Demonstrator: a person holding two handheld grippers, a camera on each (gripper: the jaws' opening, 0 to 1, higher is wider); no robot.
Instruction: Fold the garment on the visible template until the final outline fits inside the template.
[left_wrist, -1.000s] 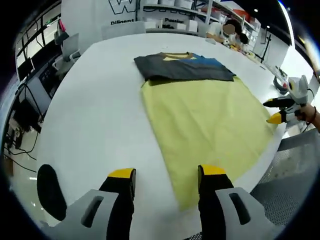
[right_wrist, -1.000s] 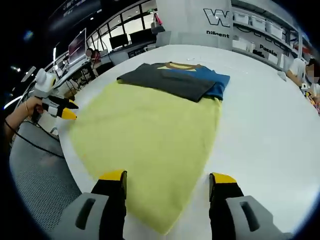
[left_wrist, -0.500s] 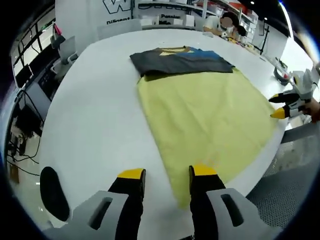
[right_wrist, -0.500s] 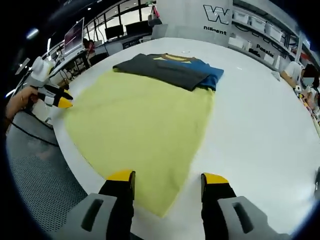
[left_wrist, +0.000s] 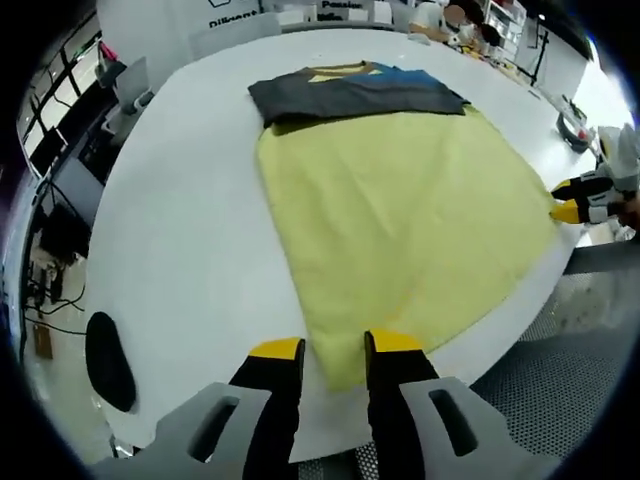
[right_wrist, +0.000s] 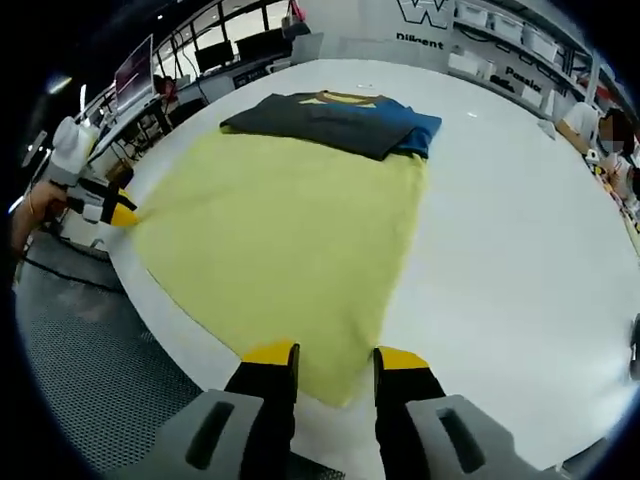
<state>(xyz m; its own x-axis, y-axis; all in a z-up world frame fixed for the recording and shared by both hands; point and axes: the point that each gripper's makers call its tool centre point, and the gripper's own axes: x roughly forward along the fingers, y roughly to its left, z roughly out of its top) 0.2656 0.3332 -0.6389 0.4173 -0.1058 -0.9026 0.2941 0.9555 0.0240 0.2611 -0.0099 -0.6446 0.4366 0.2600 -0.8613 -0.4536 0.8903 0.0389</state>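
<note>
A yellow cloth (left_wrist: 400, 210) (right_wrist: 280, 230) lies spread flat on the white table (left_wrist: 190, 220) (right_wrist: 500, 230). At its far end rests a folded garment (left_wrist: 350, 90) (right_wrist: 330, 115), dark grey with a blue part and a yellow collar. My left gripper (left_wrist: 335, 350) sits low at one near corner of the yellow cloth, jaws narrowed but still apart, with the corner tip between them. My right gripper (right_wrist: 336, 357) stands the same way at the other near corner. In the left gripper view the right gripper (left_wrist: 580, 200) shows at the cloth's right corner. In the right gripper view the left gripper (right_wrist: 100, 205) shows at its left corner.
The table edge runs just under both grippers, with grey mesh floor (left_wrist: 560, 400) (right_wrist: 90, 400) beyond it. A black oval object (left_wrist: 105, 360) lies on the table near the left edge. Desks with monitors (right_wrist: 140, 75) and shelves stand behind; a person sits far off.
Both grippers have moved forward and down onto the yellow cloth's near corners, and their jaws have narrowed step by step. The cloth and folded garment have not moved.
</note>
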